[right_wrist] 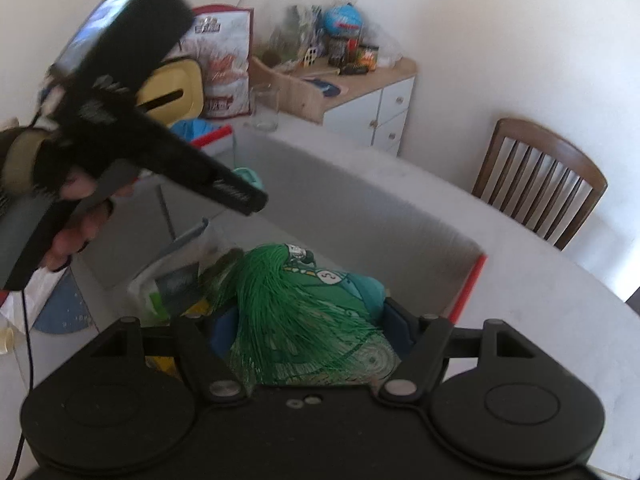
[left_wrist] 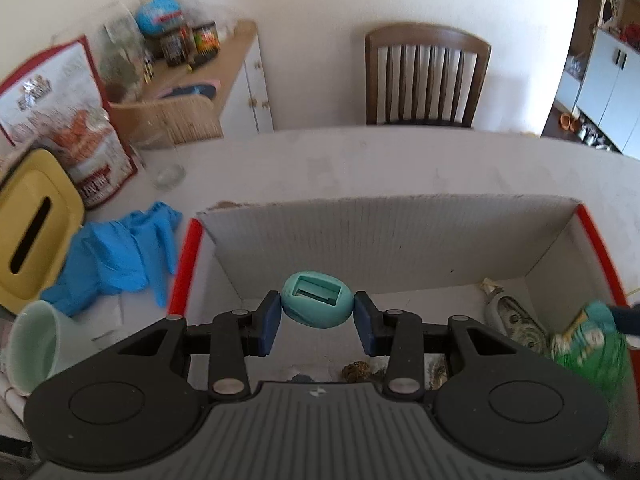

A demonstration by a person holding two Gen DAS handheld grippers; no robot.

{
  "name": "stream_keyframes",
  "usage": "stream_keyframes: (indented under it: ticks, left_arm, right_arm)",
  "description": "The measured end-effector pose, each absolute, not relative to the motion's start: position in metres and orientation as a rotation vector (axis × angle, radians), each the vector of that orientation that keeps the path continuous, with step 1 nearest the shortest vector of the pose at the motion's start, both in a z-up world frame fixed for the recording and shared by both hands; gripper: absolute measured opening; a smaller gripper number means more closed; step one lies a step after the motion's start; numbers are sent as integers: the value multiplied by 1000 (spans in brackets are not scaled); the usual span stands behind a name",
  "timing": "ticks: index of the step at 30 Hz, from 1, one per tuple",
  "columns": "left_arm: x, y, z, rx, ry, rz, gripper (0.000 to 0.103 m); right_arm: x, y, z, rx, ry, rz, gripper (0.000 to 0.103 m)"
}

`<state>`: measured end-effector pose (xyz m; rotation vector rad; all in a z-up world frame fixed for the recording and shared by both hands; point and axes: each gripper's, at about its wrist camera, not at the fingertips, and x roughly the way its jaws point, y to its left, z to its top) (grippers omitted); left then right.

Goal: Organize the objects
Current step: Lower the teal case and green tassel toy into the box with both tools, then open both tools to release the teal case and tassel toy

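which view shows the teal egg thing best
Left wrist view: the teal egg sits sharp and centred between the left gripper pads, above the box. In the right wrist view only a blurred teal sliver shows behind the other gripper's body.

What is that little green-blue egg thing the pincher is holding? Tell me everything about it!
The egg thing is small, rounded and mint-turquoise, and looks like smooth matte plastic or rubber. Its upper face has a rectangular opening with a small ledge inside. The left gripper pinches it, one blue pad on each side, and nothing else touches it. It hangs in the air above the open cardboard box, tilted so the opening faces the camera. What it is for, I cannot tell.
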<state>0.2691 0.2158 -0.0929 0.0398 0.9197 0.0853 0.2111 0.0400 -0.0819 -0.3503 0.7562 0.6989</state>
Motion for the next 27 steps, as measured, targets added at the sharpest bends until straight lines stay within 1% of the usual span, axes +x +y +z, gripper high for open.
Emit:
stream_keyframes:
  ticks: [11,16,20,22,24,26,27]
  left_arm:
    - [295,209,-132,58,1131,31,39]
    - [298,211,-138,53,1167,35,39]
    - [297,216,-139,51,1185,44,39]
    - [297,218,-139,49,1187,50,42]
    - [296,221,-137,48,1183,63,54]
    - [296,223,-133,39,1171,73,60]
    - [295,224,-131,29,1164,73,61]
  right_arm:
    - [209,49,-97,-384,809,714,73]
    - [211,53,-100,-401,833,705,73]
    - [214,53,-101,-399,854,698,76]
    - [214,53,-102,-399,860,694,78]
    - [215,53,-101,-395,863,691,80]
    - [215,51,-99,-387,862,696,83]
    - [214,51,-98,-385,861,699,83]
